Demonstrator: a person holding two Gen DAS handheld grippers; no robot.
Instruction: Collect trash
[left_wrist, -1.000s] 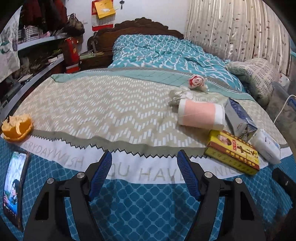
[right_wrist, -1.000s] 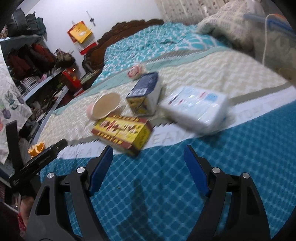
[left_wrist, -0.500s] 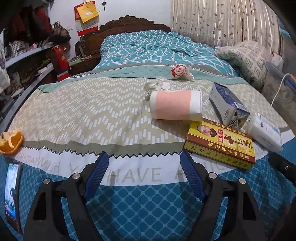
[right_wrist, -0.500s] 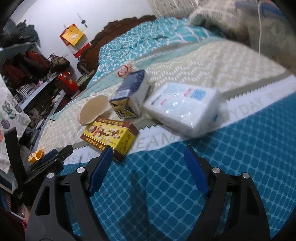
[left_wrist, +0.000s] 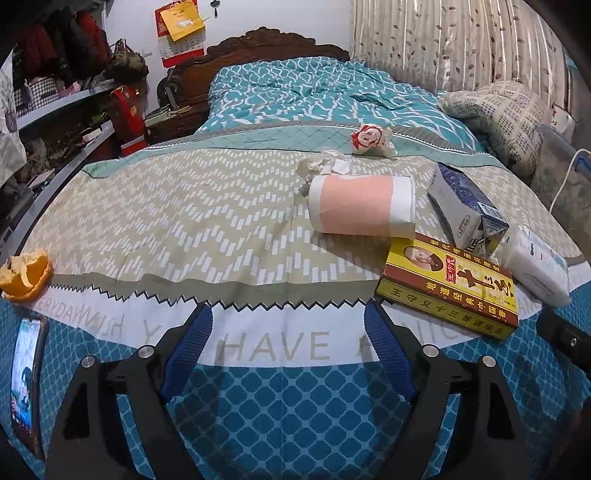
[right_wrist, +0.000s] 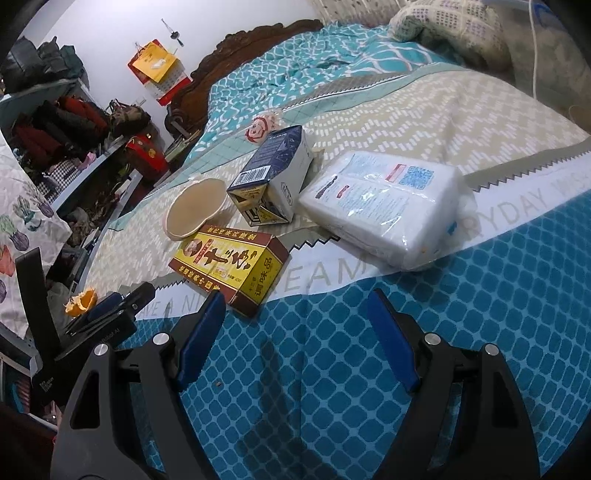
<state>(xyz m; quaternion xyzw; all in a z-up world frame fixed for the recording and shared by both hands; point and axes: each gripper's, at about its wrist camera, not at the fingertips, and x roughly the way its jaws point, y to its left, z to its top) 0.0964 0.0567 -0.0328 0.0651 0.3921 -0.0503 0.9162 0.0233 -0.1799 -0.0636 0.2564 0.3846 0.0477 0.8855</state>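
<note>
Trash lies on the bed: a pink paper cup (left_wrist: 360, 210) on its side, a crumpled tissue (left_wrist: 325, 166), a red-and-white wrapper (left_wrist: 369, 138), a blue-and-white carton (left_wrist: 465, 210), a yellow box (left_wrist: 448, 286) and orange peel (left_wrist: 26, 275) at the left. My left gripper (left_wrist: 288, 347) is open and empty, short of the cup. My right gripper (right_wrist: 295, 332) is open and empty, just before the yellow box (right_wrist: 231, 264); the carton (right_wrist: 271, 177) and cup (right_wrist: 195, 212) lie beyond.
A white tissue pack (right_wrist: 384, 208) lies right of the carton; it also shows in the left wrist view (left_wrist: 535, 267). A phone (left_wrist: 26, 376) lies at the bed's left edge. A pillow (left_wrist: 498, 118) sits far right. Cluttered shelves (left_wrist: 55, 122) stand left.
My left gripper has swung right and moved closer, so the cup and boxes sit nearer the centre. My right gripper has moved forward toward the yellow box.
</note>
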